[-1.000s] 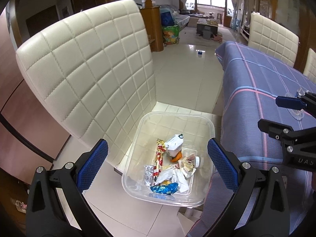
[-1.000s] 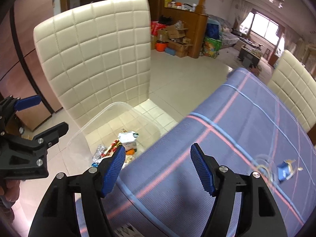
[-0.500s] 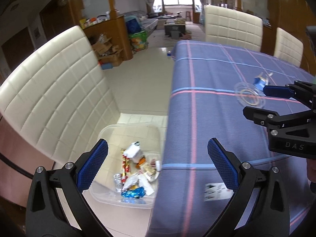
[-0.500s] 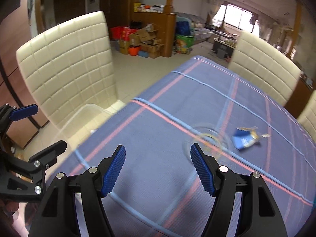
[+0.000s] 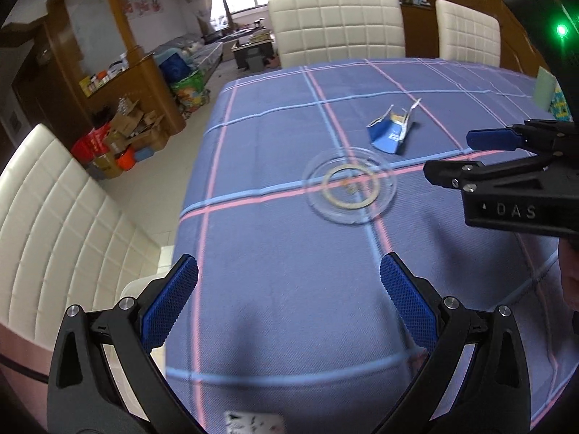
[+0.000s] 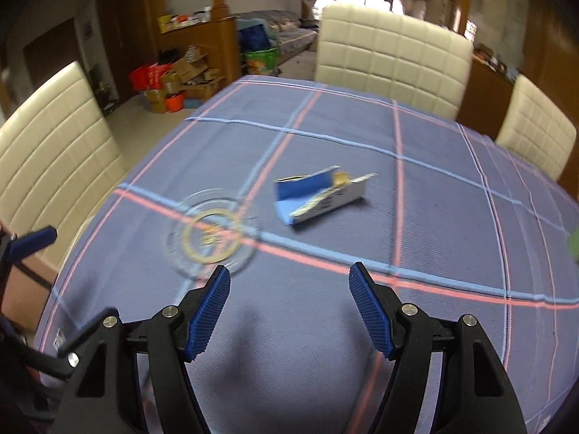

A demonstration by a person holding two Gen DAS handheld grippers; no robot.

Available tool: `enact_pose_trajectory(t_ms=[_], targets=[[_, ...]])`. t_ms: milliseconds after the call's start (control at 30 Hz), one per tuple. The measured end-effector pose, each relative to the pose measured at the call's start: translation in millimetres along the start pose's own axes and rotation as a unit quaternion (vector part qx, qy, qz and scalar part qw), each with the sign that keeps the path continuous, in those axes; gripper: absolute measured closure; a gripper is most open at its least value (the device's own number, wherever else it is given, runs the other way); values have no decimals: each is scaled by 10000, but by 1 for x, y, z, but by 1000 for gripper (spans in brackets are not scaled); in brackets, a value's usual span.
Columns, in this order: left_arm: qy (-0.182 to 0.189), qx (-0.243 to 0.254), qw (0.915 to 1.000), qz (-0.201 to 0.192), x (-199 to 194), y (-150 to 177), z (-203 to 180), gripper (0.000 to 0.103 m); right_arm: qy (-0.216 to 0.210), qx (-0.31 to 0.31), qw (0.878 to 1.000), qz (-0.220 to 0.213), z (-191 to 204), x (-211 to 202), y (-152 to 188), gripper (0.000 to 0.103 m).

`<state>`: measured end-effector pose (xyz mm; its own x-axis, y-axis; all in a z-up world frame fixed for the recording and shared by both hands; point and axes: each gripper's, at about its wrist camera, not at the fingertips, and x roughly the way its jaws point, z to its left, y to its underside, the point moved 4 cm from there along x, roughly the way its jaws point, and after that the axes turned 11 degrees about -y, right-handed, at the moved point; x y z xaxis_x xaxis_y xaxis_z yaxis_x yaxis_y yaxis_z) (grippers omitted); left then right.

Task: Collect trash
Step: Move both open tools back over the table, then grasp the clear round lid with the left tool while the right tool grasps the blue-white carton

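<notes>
1. Currently both tools are empty: the right hand-held gripper [image 6: 289, 309] has its jaws spread with nothing between them, low in the right wrist view, and the left hand-held gripper [image 5: 289, 302] is likewise released over bare cloth at the bottom of the left wrist view.
2. The task's thing, a torn blue carton [image 6: 318, 195], lies flattened on the plaid-covered surface [image 6: 434, 217], slightly right of centre in the right wrist view and in the upper right of the left wrist view [image 5: 392, 133]. It sits apart from either tool.
3. A clear glass dish [image 6: 211, 231] rests just left of the carton, between it and the near edge. A reach swung in from the left could clip the dish and slide it across the cloth.
4. The carton looks thin and crumpled, with a loose flap sticking out. Pads closing on the flap alone would probably let the body swing or tear away; a grip across the folded body seems safer.
5. Lying flat, the carton offers little height. Pads coming down too steeply may pinch the tablecloth with it and drag the cloth, shifting the dish.
6. Both views are blurred, so fine edges of the carton are uncertain; a hasty closing could miss it.
7. The two tools sit close together, so both reaching at once risks a collision.
</notes>
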<state>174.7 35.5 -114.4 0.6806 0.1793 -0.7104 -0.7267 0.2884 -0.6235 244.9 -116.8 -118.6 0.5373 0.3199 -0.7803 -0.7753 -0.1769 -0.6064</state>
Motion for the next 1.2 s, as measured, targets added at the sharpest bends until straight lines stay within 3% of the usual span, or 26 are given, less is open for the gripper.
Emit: enact_pose_trajectory(t_ms=[267,533,667,1067,1200], targets=[[122,65,9996,234,36,-21,-20,4,-127,263,9996,32,-30,28,-13,36],[507,207,9980,318,58,-36,-42,4,-294,505,9983,-28,-49,44,-31,36],[426,388,9978,327,69,-43,-55,4,-419,535,9977,-56,-51,50,-38,36],[509,-188,9969,577,95,-55,-37,3,-580,485,9971,35,-43,65,-46,36],[559,-247,9967,533,97,-58,-33,14,-463,463,9978,43,-46,71,-45,37]])
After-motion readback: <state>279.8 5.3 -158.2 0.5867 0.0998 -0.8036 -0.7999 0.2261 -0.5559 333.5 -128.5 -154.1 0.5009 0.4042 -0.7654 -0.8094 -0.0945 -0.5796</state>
